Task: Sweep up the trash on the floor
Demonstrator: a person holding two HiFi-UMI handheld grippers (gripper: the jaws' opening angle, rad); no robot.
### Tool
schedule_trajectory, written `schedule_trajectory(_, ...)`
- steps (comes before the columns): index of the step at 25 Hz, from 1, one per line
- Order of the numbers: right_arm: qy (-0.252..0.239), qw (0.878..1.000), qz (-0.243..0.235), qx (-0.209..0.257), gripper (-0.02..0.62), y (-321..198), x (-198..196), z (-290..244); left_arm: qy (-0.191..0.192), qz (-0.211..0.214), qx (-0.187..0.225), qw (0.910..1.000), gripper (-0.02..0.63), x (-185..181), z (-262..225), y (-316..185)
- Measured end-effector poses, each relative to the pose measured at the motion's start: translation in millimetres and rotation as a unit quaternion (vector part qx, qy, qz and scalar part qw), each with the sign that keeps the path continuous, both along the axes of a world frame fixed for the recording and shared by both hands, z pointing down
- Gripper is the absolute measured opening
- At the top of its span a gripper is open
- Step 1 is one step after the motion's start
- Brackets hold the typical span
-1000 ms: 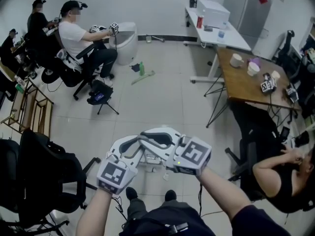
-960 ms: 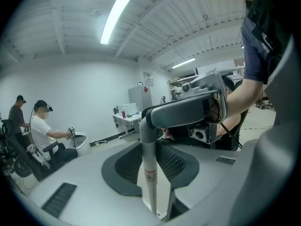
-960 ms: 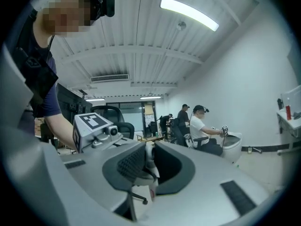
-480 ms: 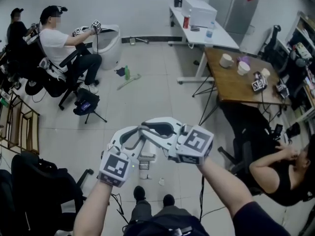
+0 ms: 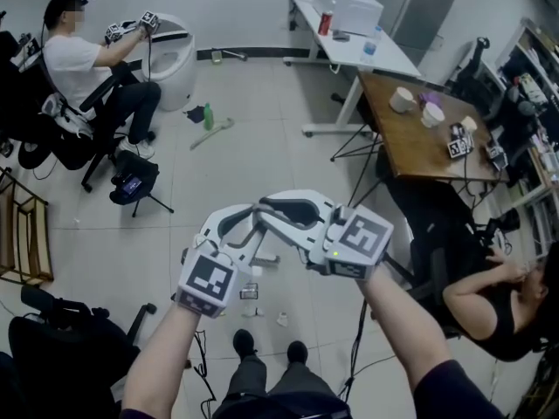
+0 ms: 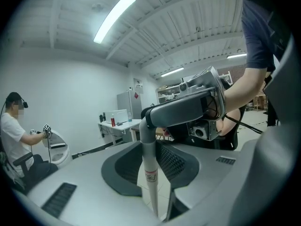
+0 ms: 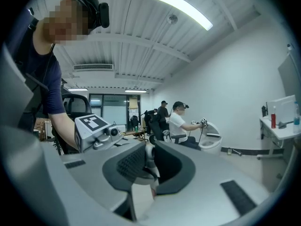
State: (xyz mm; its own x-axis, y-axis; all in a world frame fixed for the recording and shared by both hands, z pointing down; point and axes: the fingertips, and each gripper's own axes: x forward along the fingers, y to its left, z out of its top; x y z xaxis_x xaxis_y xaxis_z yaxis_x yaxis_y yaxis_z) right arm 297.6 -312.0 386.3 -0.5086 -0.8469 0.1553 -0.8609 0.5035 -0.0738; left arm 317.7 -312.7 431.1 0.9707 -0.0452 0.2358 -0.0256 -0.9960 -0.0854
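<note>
A white pole handle (image 6: 149, 166) stands upright between the jaws of my left gripper (image 6: 151, 175), which is shut on it. My right gripper (image 7: 149, 166) is shut on the same white handle (image 7: 150, 160), higher up. In the head view the left gripper (image 5: 249, 227) and right gripper (image 5: 262, 209) meet tip to tip in front of me. The handle's lower part (image 5: 254, 260) hangs below them, partly hidden. Small pieces of trash (image 5: 250, 292) lie on the tiled floor by my feet, with another scrap (image 5: 282, 319) close by.
A green bottle (image 5: 208, 114) and a pale stick (image 5: 212, 133) lie on the floor farther off. A seated person (image 5: 83, 68) works at a white bin at the far left. A wooden table (image 5: 419, 138), a white desk (image 5: 349, 42), another seated person (image 5: 489, 299) and a black chair (image 5: 70, 347) surround me.
Both grippers have kept their hold and moved together across the room. The room slid left in the head view, and the floor scraps now lie nearer my feet.
</note>
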Motion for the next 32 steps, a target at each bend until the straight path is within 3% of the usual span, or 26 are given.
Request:
schedule_trajectory(3, -0.006, 1.0, -0.003, -0.002, 0.064, -4.5, 4.8, 8.9, -0.003, -0.006, 0.013, 0.9999, 0.094, 4.7, 9.4, -4.6)
schedule_trajectory(14, 0.011, 0.998, -0.041, -0.051, 0.067, 20.0, -17.6, 78.4, -0.045, -0.008, -0.014, 0.9989, 0.094, -16.5, 80.2, 20.1)
schedule_trajectory(25, -0.011, 0.996, -0.066, -0.065, 0.071, 60.5, -32.9, 86.6, -0.078, 0.002, -0.02, 0.9967, 0.094, -32.8, 91.4, 60.0)
schedule_trajectory(32, 0.004, 0.993, -0.084, -0.084, 0.072, 92.1, -46.8, 96.4, -0.119, 0.012, -0.021, 0.9927, 0.097, -46.6, 101.2, 90.9)
